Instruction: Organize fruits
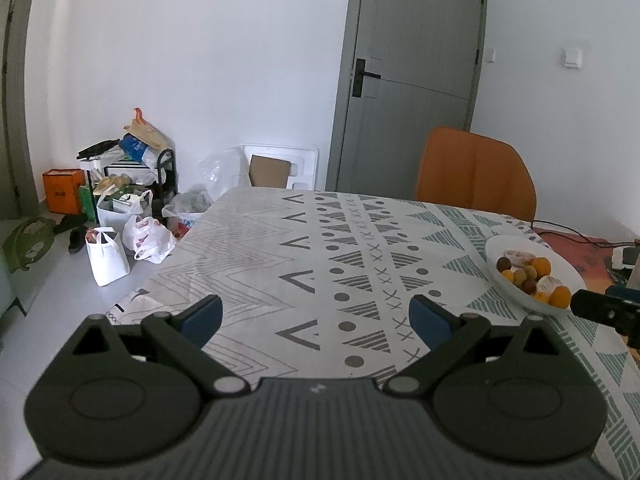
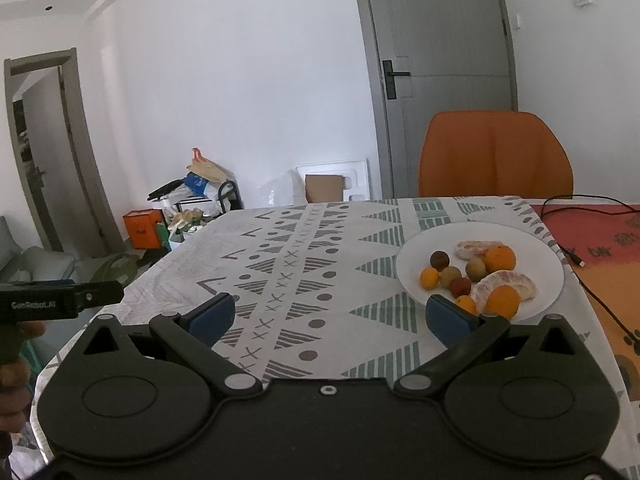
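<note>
Your left claw [image 1: 316, 316] hangs over the patterned cloth [image 1: 280, 248] of the bench, jaws spread wide with nothing between them. Your right claw [image 2: 328, 316] is spread just as wide and also grips nothing; its right pad [image 2: 448, 318] sits just in front of the near rim of the white plate [image 2: 544, 256].

That plate lies at two o'clock from the right claw. On it the fruits cluster close together: a large orange [image 2: 499, 258] at the back, another orange [image 2: 502, 300] at the front, peeled segments [image 2: 516, 280] between them, a dark round fruit [image 2: 440, 260] at the left and small green-brown ones [image 2: 475, 268] in the middle. From the left wrist the same plate [image 1: 504, 244] shows at three o'clock, with part of the right claw's body [image 1: 604, 308] just beside its near edge.

A black cable [image 2: 592, 292] trails over the bench at the plate's right. An orange chair [image 2: 494, 156] stands at twelve o'clock behind the bench, before a grey door [image 2: 440, 72]. Bags and boxes [image 1: 120, 208] crowd the floor at ten o'clock.
</note>
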Demonstrator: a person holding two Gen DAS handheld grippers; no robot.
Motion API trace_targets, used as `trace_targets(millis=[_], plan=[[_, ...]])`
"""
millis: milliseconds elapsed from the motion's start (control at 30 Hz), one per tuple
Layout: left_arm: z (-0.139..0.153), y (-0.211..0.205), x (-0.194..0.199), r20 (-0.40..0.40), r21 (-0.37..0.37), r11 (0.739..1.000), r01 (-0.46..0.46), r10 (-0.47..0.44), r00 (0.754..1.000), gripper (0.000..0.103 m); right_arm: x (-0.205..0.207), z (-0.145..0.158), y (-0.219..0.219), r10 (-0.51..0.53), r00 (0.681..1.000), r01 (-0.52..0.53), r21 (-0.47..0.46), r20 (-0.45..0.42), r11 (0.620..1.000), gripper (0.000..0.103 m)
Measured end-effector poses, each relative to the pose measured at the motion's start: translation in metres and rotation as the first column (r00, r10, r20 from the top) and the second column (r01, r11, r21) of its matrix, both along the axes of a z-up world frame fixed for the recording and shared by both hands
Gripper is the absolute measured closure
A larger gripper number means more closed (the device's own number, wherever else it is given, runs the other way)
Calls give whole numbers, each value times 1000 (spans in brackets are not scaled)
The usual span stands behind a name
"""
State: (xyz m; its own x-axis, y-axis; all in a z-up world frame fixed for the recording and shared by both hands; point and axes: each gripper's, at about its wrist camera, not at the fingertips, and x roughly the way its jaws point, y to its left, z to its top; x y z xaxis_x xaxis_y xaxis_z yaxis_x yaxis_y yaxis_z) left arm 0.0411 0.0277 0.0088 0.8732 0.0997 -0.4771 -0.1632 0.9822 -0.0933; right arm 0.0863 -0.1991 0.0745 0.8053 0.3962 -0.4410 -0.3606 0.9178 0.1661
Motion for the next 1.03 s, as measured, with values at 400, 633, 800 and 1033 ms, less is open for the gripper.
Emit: trace_targets(millis=[400, 633, 800, 1033], plan=[[-1, 3, -2, -6, 1, 1000, -1, 1, 1000, 4, 0, 0, -1, -4, 1000, 3, -3, -5, 1000, 0], [-3, 1, 0, -11, 2, 1000, -4, 4, 1000, 4, 1, -3, 1, -6, 1000, 6, -10, -14, 1000, 0], [-3, 0, 1, -9, 8, 1000, 7, -6, 1000, 4, 3, -6, 2, -6, 1000, 6, -16, -23, 1000, 0], [-6, -3, 2, -9, 23, 1000, 10, -10, 1000, 4, 7, -16, 5, -14, 999, 13, -40, -42, 999, 0]])
